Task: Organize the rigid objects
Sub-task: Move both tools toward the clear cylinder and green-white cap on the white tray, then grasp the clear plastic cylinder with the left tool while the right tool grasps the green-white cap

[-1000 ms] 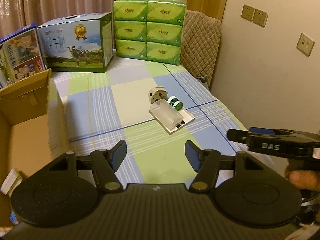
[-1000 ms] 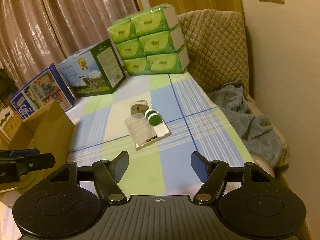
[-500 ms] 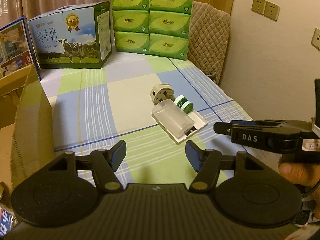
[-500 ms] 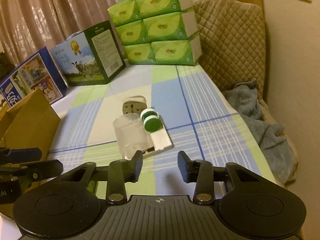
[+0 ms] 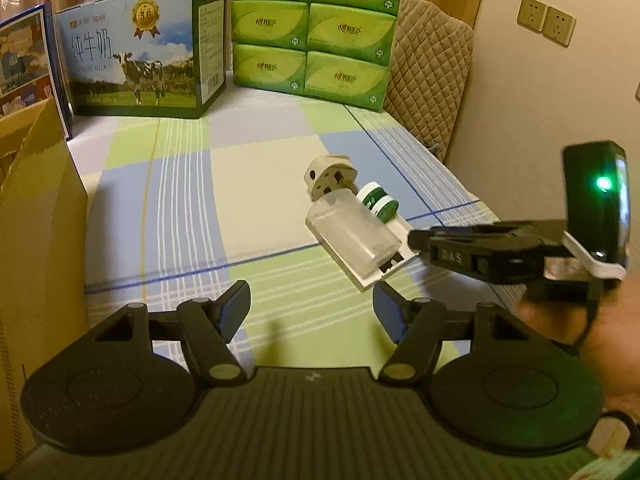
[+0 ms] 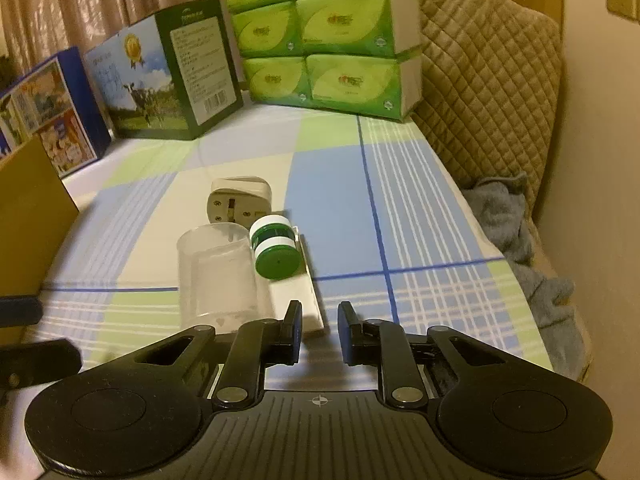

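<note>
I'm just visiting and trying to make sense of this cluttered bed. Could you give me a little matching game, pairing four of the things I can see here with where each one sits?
Things:
1. small green-and-white round jar
2. beige three-pin plug adapter
3. stack of green tissue packs
4. grey-blue crumpled cloth

Places:
A. standing at the far end of the bed, beside the milk carton box
B. lying on its side on the flat white box, next to the clear plastic cup
C. bunched along the bed's wall-side edge
D. just behind the clear cup

Pairs: 1-B, 2-D, 3-A, 4-C
</note>
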Demonstrator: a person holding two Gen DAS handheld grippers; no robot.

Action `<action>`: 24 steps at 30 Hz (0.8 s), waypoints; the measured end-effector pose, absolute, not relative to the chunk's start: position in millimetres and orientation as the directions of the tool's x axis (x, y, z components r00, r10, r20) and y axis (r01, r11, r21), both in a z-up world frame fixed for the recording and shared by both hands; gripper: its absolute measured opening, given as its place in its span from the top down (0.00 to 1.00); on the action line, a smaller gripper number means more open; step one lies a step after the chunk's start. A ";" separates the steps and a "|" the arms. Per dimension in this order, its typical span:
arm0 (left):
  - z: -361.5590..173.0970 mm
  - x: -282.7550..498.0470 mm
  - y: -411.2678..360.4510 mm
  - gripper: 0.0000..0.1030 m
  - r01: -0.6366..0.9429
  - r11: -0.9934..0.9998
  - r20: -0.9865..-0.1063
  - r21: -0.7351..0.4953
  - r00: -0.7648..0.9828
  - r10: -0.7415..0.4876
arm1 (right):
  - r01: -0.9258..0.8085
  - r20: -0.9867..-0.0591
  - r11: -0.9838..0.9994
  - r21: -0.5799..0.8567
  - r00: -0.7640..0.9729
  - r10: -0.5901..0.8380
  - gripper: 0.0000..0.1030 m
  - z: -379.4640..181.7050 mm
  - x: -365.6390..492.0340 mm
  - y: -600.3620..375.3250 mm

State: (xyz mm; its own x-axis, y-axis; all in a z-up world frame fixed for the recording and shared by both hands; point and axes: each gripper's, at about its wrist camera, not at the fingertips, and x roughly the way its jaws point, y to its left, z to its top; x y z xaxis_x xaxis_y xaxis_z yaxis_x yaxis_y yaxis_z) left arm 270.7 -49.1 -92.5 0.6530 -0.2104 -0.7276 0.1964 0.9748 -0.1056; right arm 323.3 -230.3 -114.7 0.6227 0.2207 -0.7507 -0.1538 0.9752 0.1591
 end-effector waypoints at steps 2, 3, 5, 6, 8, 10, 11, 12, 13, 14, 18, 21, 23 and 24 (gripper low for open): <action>-93.6 268.8 -47.8 0.38 0.196 0.974 -0.729 -0.111 0.650 -0.214 | -0.169 -0.749 0.975 0.142 0.625 0.217 0.87 -118.7 327.0 -227.2; -94.3 267.4 -47.0 0.38 0.195 0.974 -0.731 -0.113 0.648 -0.215 | -0.180 -0.746 0.975 0.132 0.630 0.217 0.93 -119.9 327.5 -225.2; -95.1 264.4 -46.6 0.38 0.195 0.974 -0.735 -0.113 0.644 -0.214 | -0.198 -0.749 0.973 0.118 0.626 0.218 1.00 -120.3 327.0 -221.6; -95.3 262.6 -46.6 0.38 0.195 0.974 -0.736 -0.113 0.642 -0.214 | -0.202 -0.754 0.972 0.123 0.618 0.224 1.00 -119.8 326.3 -220.4; -94.9 259.5 -45.9 0.38 0.199 0.973 -0.738 -0.114 0.639 -0.217 | -0.210 -0.763 0.966 0.148 0.598 0.247 1.00 -118.1 322.5 -219.2; -94.7 254.7 -45.7 0.38 0.208 0.972 -0.741 -0.113 0.634 -0.221 | -0.210 -0.774 0.965 0.159 0.580 0.254 1.00 -115.9 315.4 -218.6; -94.7 252.6 -45.7 0.38 0.214 0.970 -0.744 -0.111 0.630 -0.224 | -0.210 -0.781 0.964 0.162 0.570 0.256 1.00 -114.6 311.1 -218.6; -94.5 250.4 -45.6 0.38 0.221 0.969 -0.746 -0.110 0.625 -0.228 | -0.211 -0.787 0.963 0.169 0.559 0.261 1.00 -113.0 306.2 -218.5; -94.3 248.1 -45.4 0.38 0.226 0.968 -0.748 -0.110 0.623 -0.231 | -0.211 -0.793 0.961 0.179 0.547 0.268 1.00 -111.5 300.3 -219.4; -94.4 245.4 -45.9 0.38 0.231 0.967 -0.748 -0.111 0.621 -0.234 | -0.213 -0.799 0.959 0.187 0.535 0.275 1.00 -109.9 294.1 -220.0; -95.4 235.1 -47.2 0.38 0.258 0.959 -0.755 -0.120 0.603 -0.257 | -0.228 -0.817 0.947 0.225 0.486 0.311 1.00 -104.6 262.8 -220.6; -98.8 226.2 -49.8 0.38 0.275 0.954 -0.762 -0.123 0.589 -0.268 | -0.234 -0.821 0.929 0.286 0.440 0.364 1.00 -101.0 239.1 -219.8; -101.5 220.9 -51.7 0.38 0.275 0.954 -0.766 -0.121 0.585 -0.265 | -0.226 -0.811 0.920 0.319 0.437 0.388 1.00 -98.4 226.0 -221.5; -103.2 218.1 -53.5 0.38 0.273 0.954 -0.769 -0.123 0.582 -0.266 | -0.216 -0.804 0.923 0.319 0.453 0.384 1.00 -95.4 221.9 -222.2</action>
